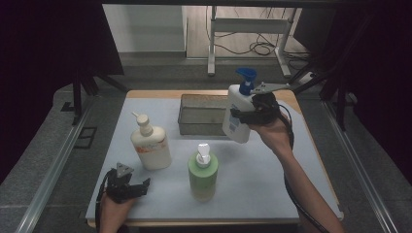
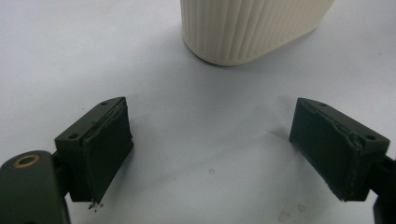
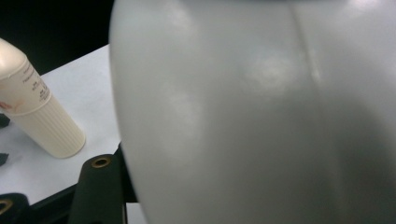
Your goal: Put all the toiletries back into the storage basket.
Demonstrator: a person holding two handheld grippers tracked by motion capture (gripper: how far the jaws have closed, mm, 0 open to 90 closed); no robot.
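Note:
My right gripper (image 1: 245, 116) is shut on a white bottle with a blue pump (image 1: 236, 121). It holds the bottle tilted in the air beside the right end of a metal mesh basket (image 1: 194, 97). In the right gripper view the white bottle (image 3: 257, 116) sits right against the camera, with one black jaw showing beside it at the lower left. My left gripper (image 1: 138, 187) rests low at the table's front left and is open. In the left gripper view nothing lies between the jaws of this gripper (image 2: 212, 154), and the ribbed base of a cream pump bottle (image 2: 247, 28) stands just ahead.
The cream pump bottle (image 1: 150, 145) stands upright left of centre, and it is also in the right gripper view (image 3: 37, 112). A green pump bottle (image 1: 202, 177) stands near the front centre. A pale mat (image 1: 272, 170) covers the table. Dark curtains and metal rails flank both sides.

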